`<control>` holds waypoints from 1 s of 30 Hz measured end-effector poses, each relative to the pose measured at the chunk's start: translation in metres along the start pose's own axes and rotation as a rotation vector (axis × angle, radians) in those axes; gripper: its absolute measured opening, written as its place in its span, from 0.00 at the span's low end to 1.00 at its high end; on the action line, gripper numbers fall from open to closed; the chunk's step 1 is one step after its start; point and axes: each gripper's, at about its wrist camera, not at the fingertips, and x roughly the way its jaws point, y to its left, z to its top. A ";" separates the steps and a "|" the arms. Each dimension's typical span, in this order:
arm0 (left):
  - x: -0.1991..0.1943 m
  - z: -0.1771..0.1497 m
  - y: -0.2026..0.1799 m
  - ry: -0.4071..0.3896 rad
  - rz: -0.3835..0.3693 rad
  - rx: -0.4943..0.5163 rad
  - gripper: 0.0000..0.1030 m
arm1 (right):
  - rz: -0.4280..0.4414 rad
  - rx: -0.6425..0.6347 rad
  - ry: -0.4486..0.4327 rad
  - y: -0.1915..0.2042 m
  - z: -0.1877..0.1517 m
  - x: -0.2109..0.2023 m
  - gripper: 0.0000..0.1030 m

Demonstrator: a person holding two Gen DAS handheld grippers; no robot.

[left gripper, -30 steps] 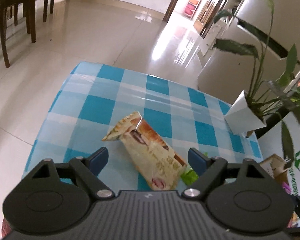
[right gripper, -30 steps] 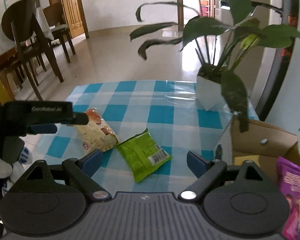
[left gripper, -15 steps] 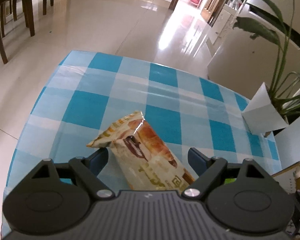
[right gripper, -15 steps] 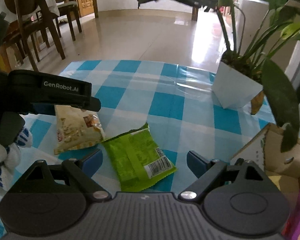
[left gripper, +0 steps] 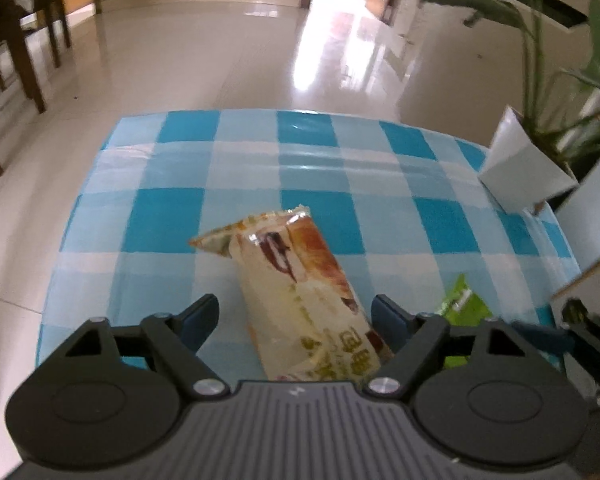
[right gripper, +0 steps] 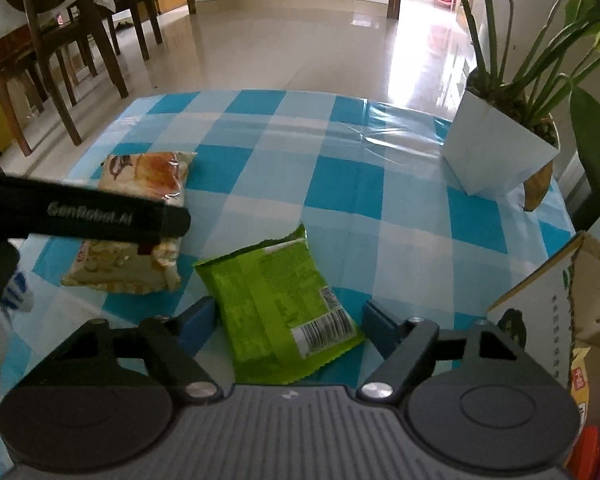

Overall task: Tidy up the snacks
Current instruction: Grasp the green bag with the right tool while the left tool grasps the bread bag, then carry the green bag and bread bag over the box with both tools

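Note:
A cream and orange bread packet (left gripper: 300,292) lies on the blue checked tablecloth (left gripper: 260,168). My left gripper (left gripper: 296,318) is open, its fingers on either side of the packet's near half. The packet also shows in the right wrist view (right gripper: 140,216), partly behind the left gripper's body (right gripper: 80,216). A green snack bag (right gripper: 276,308) lies flat beside it. My right gripper (right gripper: 288,320) is open, straddling the green bag's near half. The green bag also shows at the right in the left wrist view (left gripper: 464,304).
A white pot with a leafy plant (right gripper: 496,152) stands at the table's far right. An open cardboard box (right gripper: 560,304) with snack packs stands at the right edge. Wooden chairs (right gripper: 60,48) stand on the tiled floor to the left.
Both grippers have moved forward and down over their packets. The bread packet and the green bag now lie between the open fingers. Neither packet has moved.

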 end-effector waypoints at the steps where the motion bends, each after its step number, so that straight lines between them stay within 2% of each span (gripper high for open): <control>1: -0.001 -0.002 0.000 0.002 -0.014 0.004 0.70 | 0.000 0.003 -0.001 0.000 0.000 -0.001 0.75; 3: -0.002 -0.005 0.001 0.000 -0.048 0.007 0.58 | -0.005 0.011 0.006 0.000 0.001 -0.002 0.69; 5: -0.006 -0.007 0.000 -0.008 -0.065 0.020 0.54 | 0.009 0.034 0.008 -0.002 0.002 -0.004 0.61; 9: -0.008 -0.009 0.003 -0.020 -0.080 0.006 0.50 | 0.011 0.058 0.011 -0.004 0.003 -0.007 0.60; 16: -0.025 -0.008 0.000 -0.074 -0.099 0.024 0.49 | -0.006 0.084 -0.024 -0.006 0.008 -0.020 0.59; 30: -0.067 -0.025 -0.001 -0.111 -0.103 0.037 0.49 | -0.010 0.160 -0.083 0.003 0.006 -0.062 0.60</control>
